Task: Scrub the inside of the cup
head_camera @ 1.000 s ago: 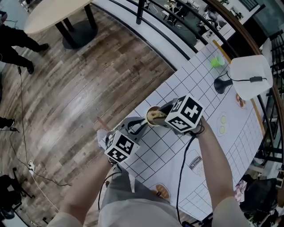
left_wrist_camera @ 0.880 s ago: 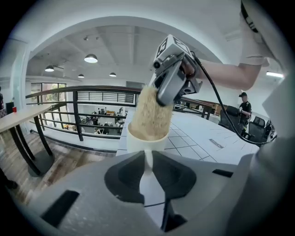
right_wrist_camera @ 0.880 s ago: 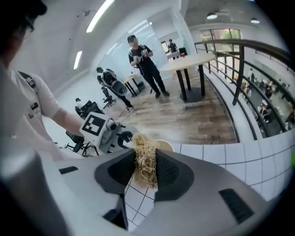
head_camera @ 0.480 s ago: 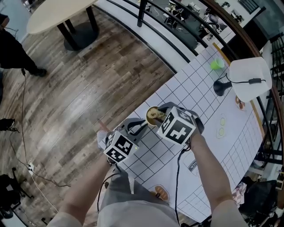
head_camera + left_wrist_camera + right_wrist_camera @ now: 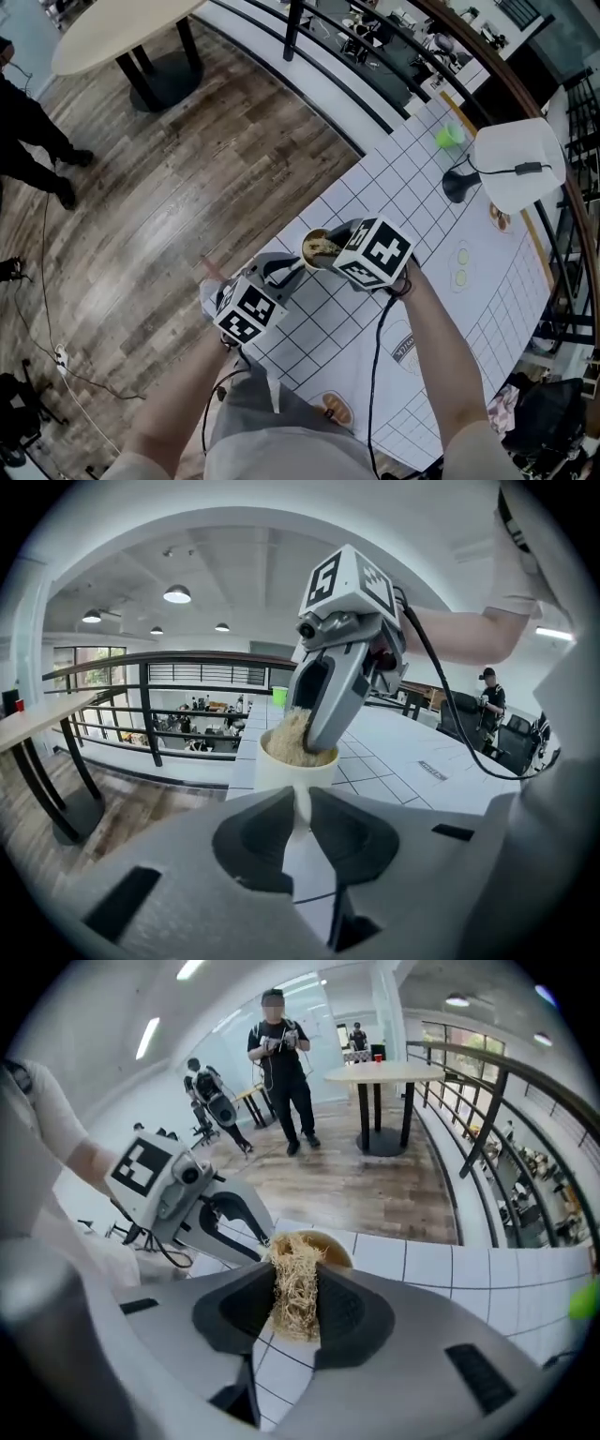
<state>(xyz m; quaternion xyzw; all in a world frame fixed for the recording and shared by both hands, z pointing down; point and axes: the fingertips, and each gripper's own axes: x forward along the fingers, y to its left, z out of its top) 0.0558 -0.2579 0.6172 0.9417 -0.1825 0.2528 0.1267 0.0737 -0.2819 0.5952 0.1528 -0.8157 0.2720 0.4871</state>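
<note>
Right gripper (image 5: 296, 1309) pinches a tan, straw-like scrubber (image 5: 296, 1283) between narrow jaws. The far end of the bundle is pushed down into the mouth of the cup (image 5: 330, 1246) just ahead of its tips. Over the last second its marker cube (image 5: 375, 251) has shown one face, then another, then tipped back, while the tips stay in the cup mouth. That is a small rocking of the wrist with no real travel. I read it as scrubbing strokes under way, with the fibres worked round the inner wall and not lifted out.

The left gripper (image 5: 300, 810) has not shifted. Its jaws are closed on a thin white part at the near side of the cup, the handle as far as I can judge. The cup therefore sits just beyond its fingertips, held steady against the strokes. From that side the white cup stands upright, and the other gripper's jaws come down into it from above and to the right.

The cup holds only the scrubber fibres, which fill its mouth and rise a little above the rim. Its inner wall looks brownish, and no liquid can be made out. Whether its base touches the gridded table (image 5: 422, 216) below both grippers I cannot tell.
</note>
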